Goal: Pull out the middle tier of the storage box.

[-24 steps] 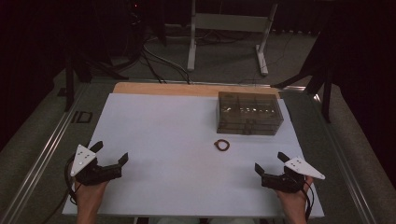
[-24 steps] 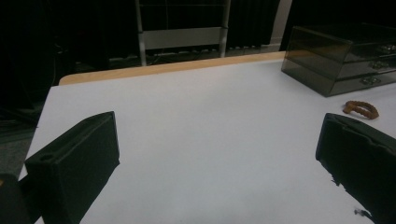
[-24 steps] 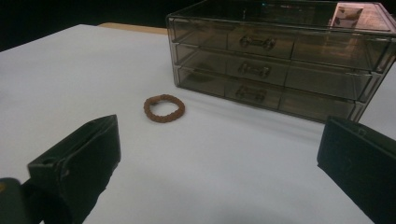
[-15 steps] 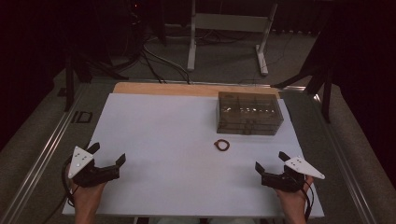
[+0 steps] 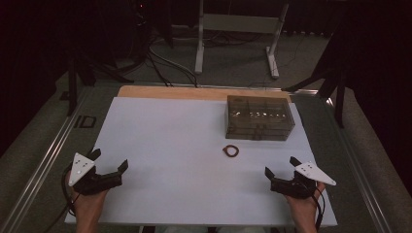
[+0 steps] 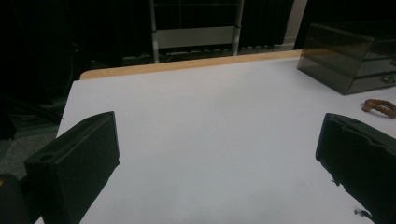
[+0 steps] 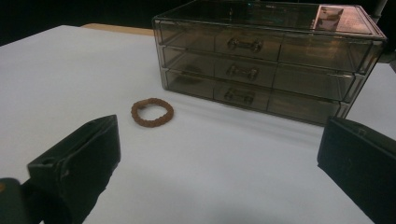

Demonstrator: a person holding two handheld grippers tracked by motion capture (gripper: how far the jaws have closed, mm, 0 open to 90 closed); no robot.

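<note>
Little has shifted since the earlier frames: only the left gripper (image 5: 109, 160) has drifted slightly toward the table's (image 5: 170, 145) left edge, while the right gripper (image 5: 280, 166) holds its spot.

From the high view, both grippers rest at the near corners of the white table, jaws spread wide and empty. A brown beaded bracelet (image 5: 231, 151) lies flat on the table just in front of a smoky clear drawer box (image 5: 260, 117), well apart from either gripper.

Along the left gripper view, the two black jaws stand wide with bare table between them; the bracelet (image 6: 380, 107) and drawer box (image 6: 350, 56) sit far off at right.

Along the right gripper view, the jaws gape equally wide, the bracelet (image 7: 152, 112) lying ahead near the left jaw, just beside the three-drawer box (image 7: 261, 60), all drawers shut.
</note>
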